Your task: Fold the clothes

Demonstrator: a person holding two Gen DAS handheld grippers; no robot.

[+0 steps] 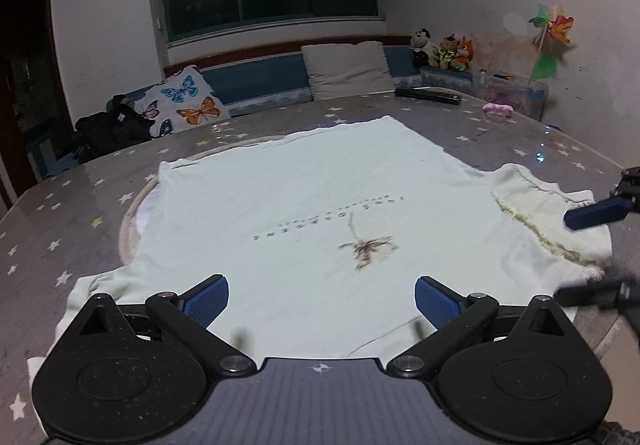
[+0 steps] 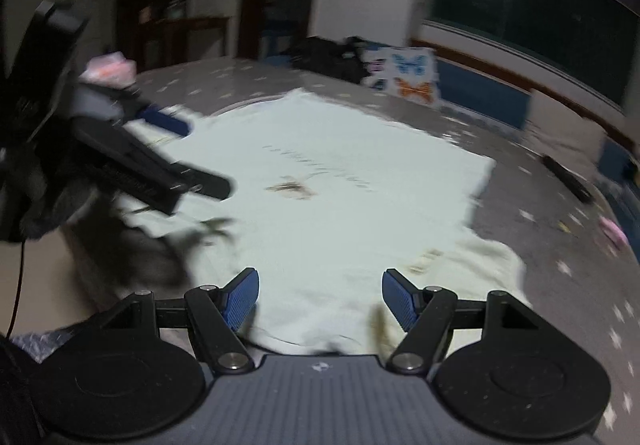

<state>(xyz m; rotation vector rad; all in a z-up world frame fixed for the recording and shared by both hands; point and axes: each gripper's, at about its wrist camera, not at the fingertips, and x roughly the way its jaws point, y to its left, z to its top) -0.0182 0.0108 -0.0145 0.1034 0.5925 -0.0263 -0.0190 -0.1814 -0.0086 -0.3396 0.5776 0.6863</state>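
A pale white T-shirt [image 1: 304, 205] with dark lettering and a small brown palm print lies flat on the table, neck end towards me. My left gripper [image 1: 321, 301] is open and empty, just above the shirt's near edge. My right gripper [image 2: 319, 299] is open and empty above the shirt's right sleeve side; the right wrist view is blurred by motion. The right gripper also shows at the right edge of the left wrist view [image 1: 592, 245]. The left gripper shows at the left of the right wrist view [image 2: 188, 157].
The table [image 1: 60, 213] has a grey star-patterned cover and a round woven mat [image 1: 128, 221] under the shirt. A black remote [image 1: 428, 95] and a pink object [image 1: 498, 110] lie at the far right. Cushions and soft toys sit on the bench behind.
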